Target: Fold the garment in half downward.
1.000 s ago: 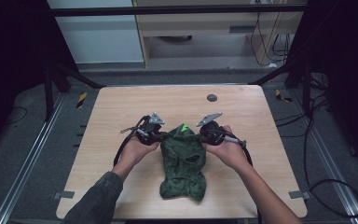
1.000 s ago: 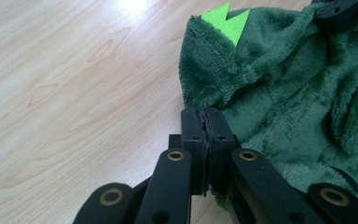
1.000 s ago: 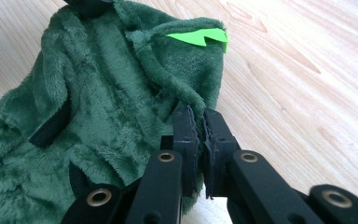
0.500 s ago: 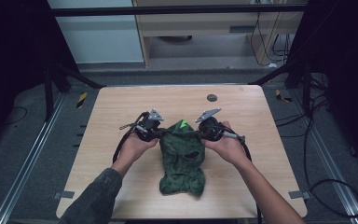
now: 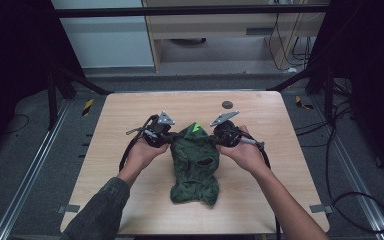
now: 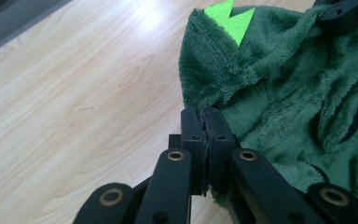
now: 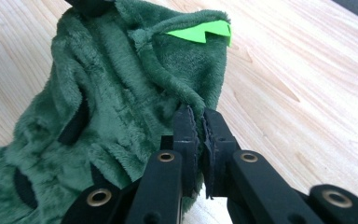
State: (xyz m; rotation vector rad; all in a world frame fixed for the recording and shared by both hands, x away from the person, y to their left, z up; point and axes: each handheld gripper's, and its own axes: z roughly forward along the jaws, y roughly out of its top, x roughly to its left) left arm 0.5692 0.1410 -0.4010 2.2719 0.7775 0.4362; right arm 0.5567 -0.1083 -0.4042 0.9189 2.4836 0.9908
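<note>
Two grippers pinch a green plush garment at its upper edge, over the wooden tabletop (image 5: 130,120).
The left gripper (image 6: 205,122) has its jaws clamped on the garment's (image 5: 195,165) left edge; the right gripper (image 7: 196,122) grips the right edge likewise; a bright green spike (image 6: 228,18) sits on top; the lower part lies on the tabletop.

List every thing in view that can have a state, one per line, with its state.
Green plush garment: crumpled, far end lifted and held at both sides, near end resting on the table.
Bright green felt spike: on the garment's lifted far end, lying flat.
Left gripper: fingers shut on the garment's edge.
Right gripper: fingers shut on the garment's opposite edge.
Small dark disc: lying flat on the table, apart from the garment.
</note>
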